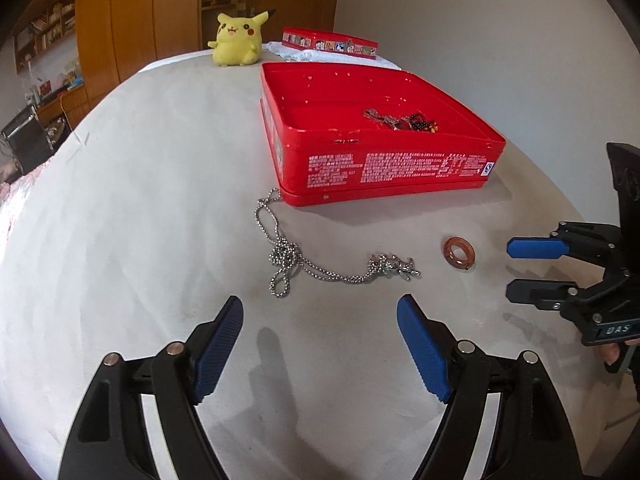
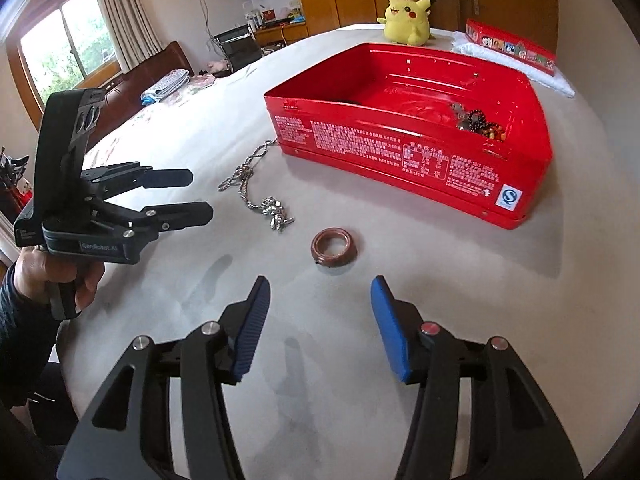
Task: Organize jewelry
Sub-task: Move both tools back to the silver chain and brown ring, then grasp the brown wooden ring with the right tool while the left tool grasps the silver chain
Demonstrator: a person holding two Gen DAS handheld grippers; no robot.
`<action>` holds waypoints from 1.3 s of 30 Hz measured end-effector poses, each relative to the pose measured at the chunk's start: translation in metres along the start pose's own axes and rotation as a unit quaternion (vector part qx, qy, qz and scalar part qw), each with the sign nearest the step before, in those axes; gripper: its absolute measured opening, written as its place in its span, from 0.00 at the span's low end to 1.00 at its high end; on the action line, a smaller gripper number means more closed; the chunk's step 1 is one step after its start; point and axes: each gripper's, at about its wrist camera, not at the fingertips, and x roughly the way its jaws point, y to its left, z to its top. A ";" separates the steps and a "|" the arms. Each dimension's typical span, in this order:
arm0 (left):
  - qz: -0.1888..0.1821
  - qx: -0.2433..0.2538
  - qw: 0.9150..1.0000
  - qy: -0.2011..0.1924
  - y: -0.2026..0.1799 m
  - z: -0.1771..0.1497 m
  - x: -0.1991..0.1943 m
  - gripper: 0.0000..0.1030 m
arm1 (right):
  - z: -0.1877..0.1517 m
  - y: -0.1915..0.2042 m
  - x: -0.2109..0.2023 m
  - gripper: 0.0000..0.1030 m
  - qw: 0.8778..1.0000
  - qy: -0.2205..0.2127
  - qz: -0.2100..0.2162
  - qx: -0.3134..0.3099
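the left gripper [image 1: 320, 312] is hanging over the pale grey cloth-covered table [image 1: 140, 200] with its blue-padded tongs spread wide and nothing between them. just ahead of it a silver ball-chain necklace [image 1: 304, 256] is lying loose on the cloth, one end trailing up to the near wall of the open red rectangular metal tin [image 1: 380, 168], its clustered pendant end lying toward the ring. the right gripper [image 2: 320, 292] is pointing down at a small brown round ring [image 2: 334, 249], its tongs standing apart and empty, the ring sitting on the table just beyond the tips and touching neither pad. inside the tin, at its right near corner, a heap of dark beaded jewelry [image 2: 478, 124] is resting. a yellow plush toy [image 1: 238, 40] is sitting at the far edge of the table, and beside it a red lid with cartoon pictures [image 1: 330, 44] is lying on a white cloth [image 1: 294, 54]. a person's hand [image 2: 64, 276] is gripping the left tool's handle.
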 end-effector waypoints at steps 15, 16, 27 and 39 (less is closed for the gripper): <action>0.012 0.025 0.999 0.019 -0.011 0.006 0.027 0.82 | 0.010 -0.001 0.030 0.52 1.000 0.011 -0.012 -0.023; 0.011 0.025 0.999 0.018 -0.011 0.006 0.028 0.83 | 0.011 0.000 0.032 0.52 1.000 0.010 -0.014 -0.026; 0.007 0.024 1.000 0.016 -0.011 0.008 0.030 0.85 | 0.018 0.005 0.043 0.46 0.998 0.013 -0.038 -0.052; 0.014 0.022 0.999 0.024 -0.017 0.016 0.037 0.87 | 0.016 -0.001 0.040 0.28 0.998 0.017 -0.036 -0.048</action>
